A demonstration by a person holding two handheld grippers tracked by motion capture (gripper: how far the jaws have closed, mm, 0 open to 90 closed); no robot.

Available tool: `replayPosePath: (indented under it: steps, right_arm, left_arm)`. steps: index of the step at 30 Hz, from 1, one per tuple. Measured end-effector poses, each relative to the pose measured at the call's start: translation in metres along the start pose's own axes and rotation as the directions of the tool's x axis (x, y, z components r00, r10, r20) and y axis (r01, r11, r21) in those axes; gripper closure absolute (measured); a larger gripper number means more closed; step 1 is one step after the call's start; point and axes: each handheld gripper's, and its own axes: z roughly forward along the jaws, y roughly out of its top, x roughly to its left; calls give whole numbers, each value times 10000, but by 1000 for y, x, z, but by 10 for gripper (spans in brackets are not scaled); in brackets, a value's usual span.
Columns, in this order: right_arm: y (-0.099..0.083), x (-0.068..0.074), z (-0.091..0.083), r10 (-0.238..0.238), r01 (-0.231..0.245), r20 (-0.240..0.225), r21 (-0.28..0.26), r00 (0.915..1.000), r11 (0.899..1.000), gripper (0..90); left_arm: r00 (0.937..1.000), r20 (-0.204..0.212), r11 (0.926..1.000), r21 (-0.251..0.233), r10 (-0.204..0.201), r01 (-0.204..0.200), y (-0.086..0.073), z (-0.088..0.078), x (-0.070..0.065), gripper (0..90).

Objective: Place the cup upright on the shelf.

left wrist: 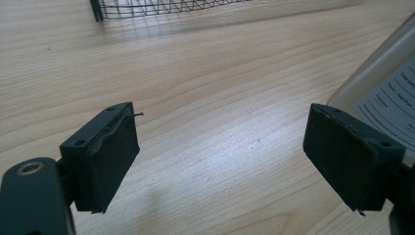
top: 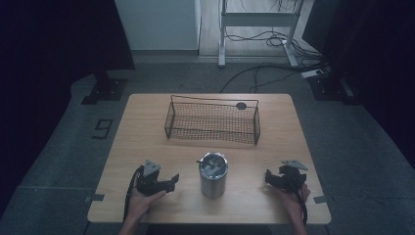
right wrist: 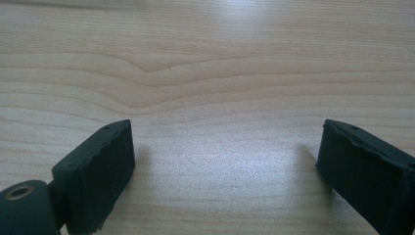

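A steel canister (top: pixel 213 175) stands upright near the table's front middle, with a dark utensil resting inside its mouth. Its wall with a white label (left wrist: pixel 386 88) shows at the right edge of the left gripper view. My left gripper (top: pixel 170 182) rests on the table to the canister's left, open, nothing between its jaws (left wrist: pixel 220 156). To the canister's right, my right gripper (top: pixel 268 177) sits low over bare wood, jaws wide apart (right wrist: pixel 225 166). A black wire basket (top: pixel 213 120) stands behind the canister, toward the far side.
The wooden table (top: pixel 142 127) has bare wood between basket and canister and at both sides. The basket's corner (left wrist: pixel 147 7) appears at the top of the left gripper view. Cables and a desk frame (top: pixel 259 29) lie on the floor beyond the table.
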Motion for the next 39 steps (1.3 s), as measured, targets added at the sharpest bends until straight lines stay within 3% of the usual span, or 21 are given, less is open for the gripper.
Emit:
replayPosePath:
  steps: [8, 13, 23, 29, 34, 39]
  right_arm:
    - [0, -1, 1, -181, 182, -137, 38, 9997, 9998, 59]
    - [1, -2, 1, -190, 191, -185, 60, 9996, 9998, 59]
    - [1, -3, 1, -265, 266, -255, 40, 9993, 9996, 59]
    - [1, -3, 1, -281, 282, -269, 38, 9992, 9996, 60]
    - [1, -3, 1, -297, 298, -299, 34, 9991, 9996, 62]
    - [1, -3, 1, -299, 300, -298, 34, 9991, 9995, 62]
  left_arm:
    - [10000, -32, 10000, -50, 28, -28, 1, 2, -8, 128]
    - [9998, -152, 9996, -260, 97, -101, 6, -9, -12, 120]
    - [9989, 464, 9992, -397, 13, 5, 4, -15, -21, 115]
    - [9970, 739, 9977, -658, 228, -180, 9, -22, -32, 111]
    - [9934, 1023, 9910, -1283, 520, -387, 12, -29, -44, 72]
    - [9888, 1267, 9881, -1415, 782, -600, 13, -30, -52, 52]
